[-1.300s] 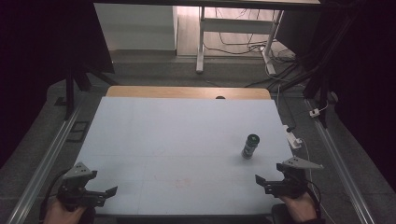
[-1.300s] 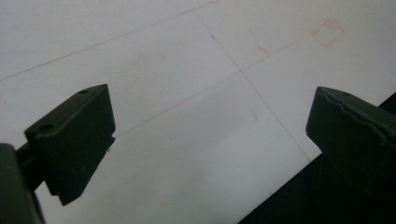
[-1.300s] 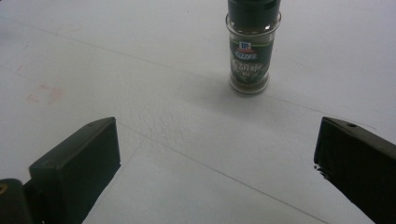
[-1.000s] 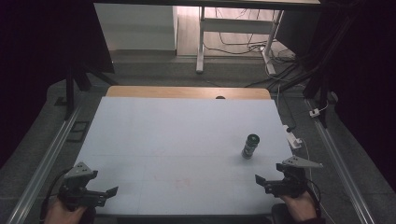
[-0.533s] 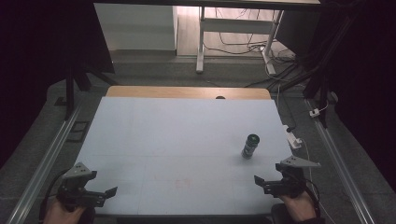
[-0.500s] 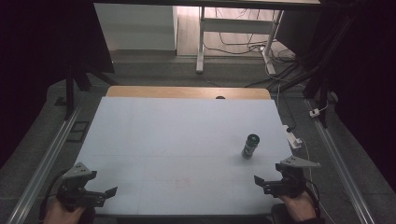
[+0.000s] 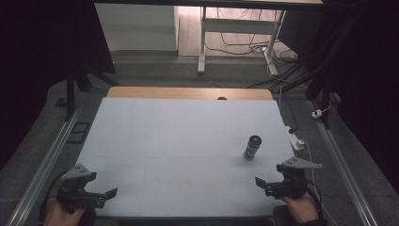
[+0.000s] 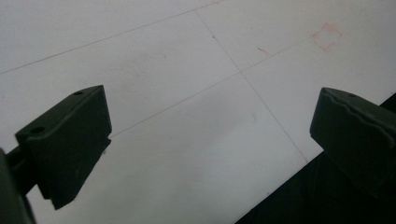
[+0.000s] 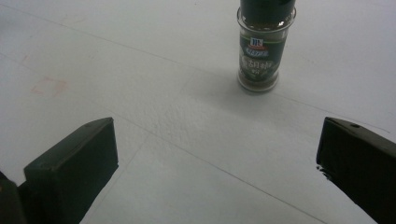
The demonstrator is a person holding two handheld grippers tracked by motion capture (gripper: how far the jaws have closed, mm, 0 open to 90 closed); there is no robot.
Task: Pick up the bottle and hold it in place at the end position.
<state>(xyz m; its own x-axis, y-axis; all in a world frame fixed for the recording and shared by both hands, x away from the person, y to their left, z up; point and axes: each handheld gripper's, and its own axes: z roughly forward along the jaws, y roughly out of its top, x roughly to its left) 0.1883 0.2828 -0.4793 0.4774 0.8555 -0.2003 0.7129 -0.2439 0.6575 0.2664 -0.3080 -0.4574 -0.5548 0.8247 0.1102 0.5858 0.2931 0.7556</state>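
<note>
Over on the left, the left hand-held gripper (image 7: 109,194) sits at the near left corner of the bench (image 7: 179,136), held in the person's left hand (image 7: 63,214). Its jaws are spread wide with nothing between them, just bare white surface with thin lines and a faint reddish square mark (image 8: 327,36) further out. Moving right, the middle of the bench is plain white. Then there's the spice jar (image 7: 251,147), standing upright on the right half, dark cap, greenish label. Closer look in the right gripper view: spice jar (image 9: 265,49) is ahead of the jaws, well apart from them. The right hand-held gripper (image 7: 260,182) is at the near right corner, also released and wide open, pointing inward, just short of the jar.
</note>
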